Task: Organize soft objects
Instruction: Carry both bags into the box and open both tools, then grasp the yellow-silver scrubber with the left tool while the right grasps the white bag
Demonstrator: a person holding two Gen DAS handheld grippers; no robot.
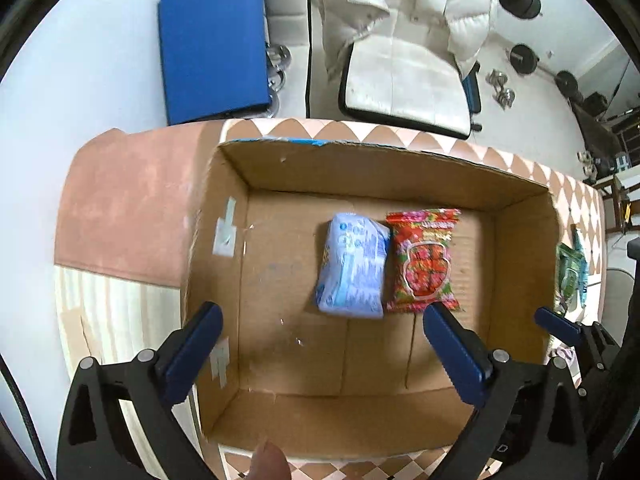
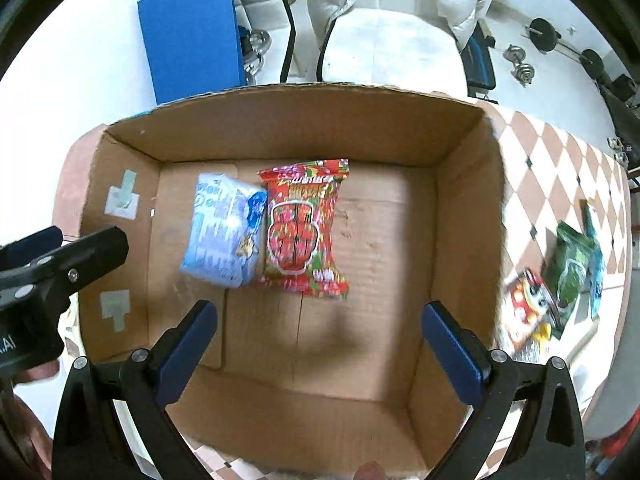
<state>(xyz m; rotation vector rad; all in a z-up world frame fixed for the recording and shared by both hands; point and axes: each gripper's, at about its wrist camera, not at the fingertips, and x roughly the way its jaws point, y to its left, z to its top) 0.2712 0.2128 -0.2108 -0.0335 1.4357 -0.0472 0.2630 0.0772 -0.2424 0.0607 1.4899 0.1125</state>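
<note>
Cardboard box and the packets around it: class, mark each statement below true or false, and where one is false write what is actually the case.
1. Two packets lie side by side inside the cardboard box. True: a light blue packet and a red packet.
2. The left gripper is shut on the blue packet. False: its fingers are spread and hold nothing.
3. A green packet lies outside the box on the checkered tablecloth. True.
4. The right gripper holds the red packet. False: it is open and empty above the box.
5. The box stands on the floor. False: it sits on the table.
</note>
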